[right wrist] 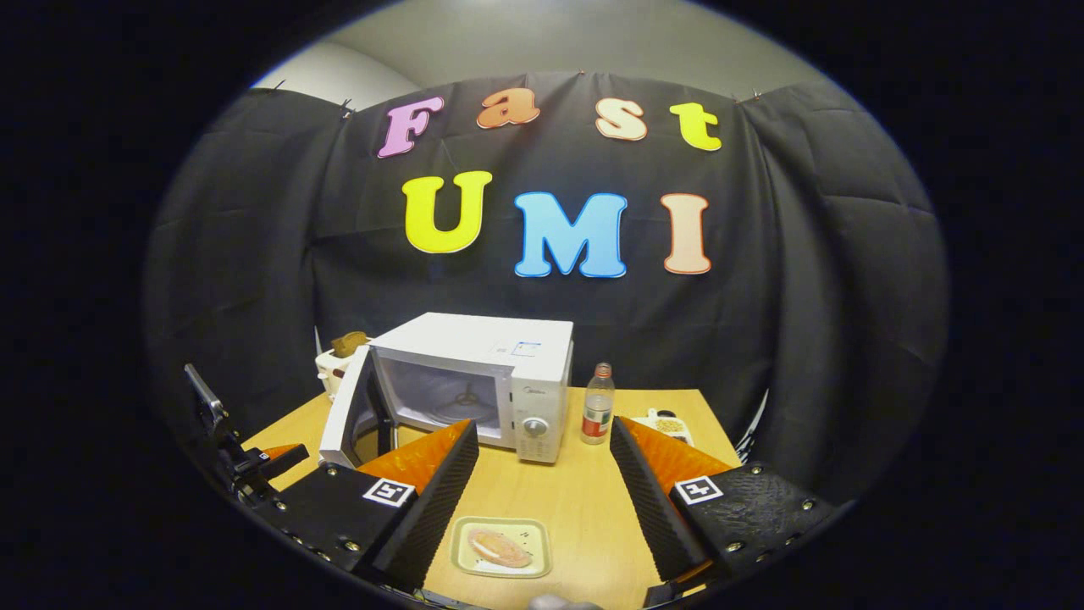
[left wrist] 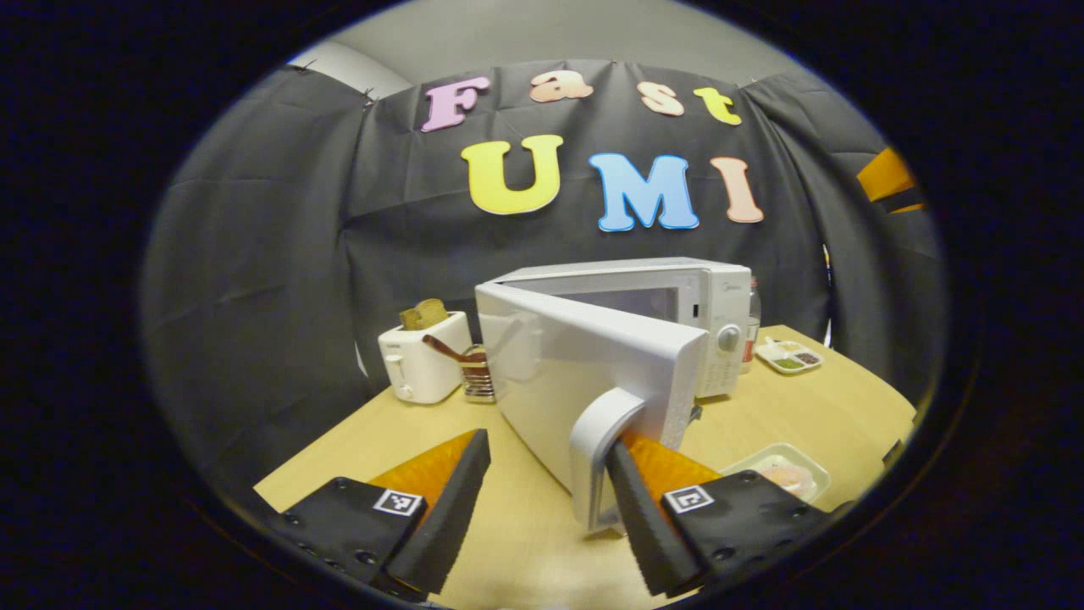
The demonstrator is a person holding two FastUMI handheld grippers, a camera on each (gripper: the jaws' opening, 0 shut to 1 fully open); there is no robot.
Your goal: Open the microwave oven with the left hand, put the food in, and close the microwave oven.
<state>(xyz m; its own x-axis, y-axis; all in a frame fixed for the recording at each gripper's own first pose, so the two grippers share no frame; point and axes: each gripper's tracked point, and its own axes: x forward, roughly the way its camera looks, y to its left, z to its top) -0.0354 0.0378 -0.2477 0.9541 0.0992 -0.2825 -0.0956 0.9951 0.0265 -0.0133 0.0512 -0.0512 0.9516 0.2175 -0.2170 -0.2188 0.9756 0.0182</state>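
The microwave (right wrist: 474,381) sits toward the back of the tabletop (right wrist: 576,500) with its door (left wrist: 584,381) swung partly out on its left hinge. The left gripper (left wrist: 546,500) is spread wide; one finger is hooked just behind the door handle (left wrist: 597,457), the other is well apart over bare wood, so it is pulling, not clamping. To do this step well, I would keep that finger seated behind the handle and follow the door's arc around the hinge instead of tugging straight back, until the opening is wide enough for the tray. The food (right wrist: 500,548), on a shallow tray, lies on the tabletop near the front edge, in front of the oven and between the fingers of the right gripper (right wrist: 542,500), which hangs open above it, holding nothing. In the left gripper view the door hides the cavity, and the handle's foot is cut off by the finger. Whether the finger truly touches the handle is hard to tell. The food itself is too small to identify.
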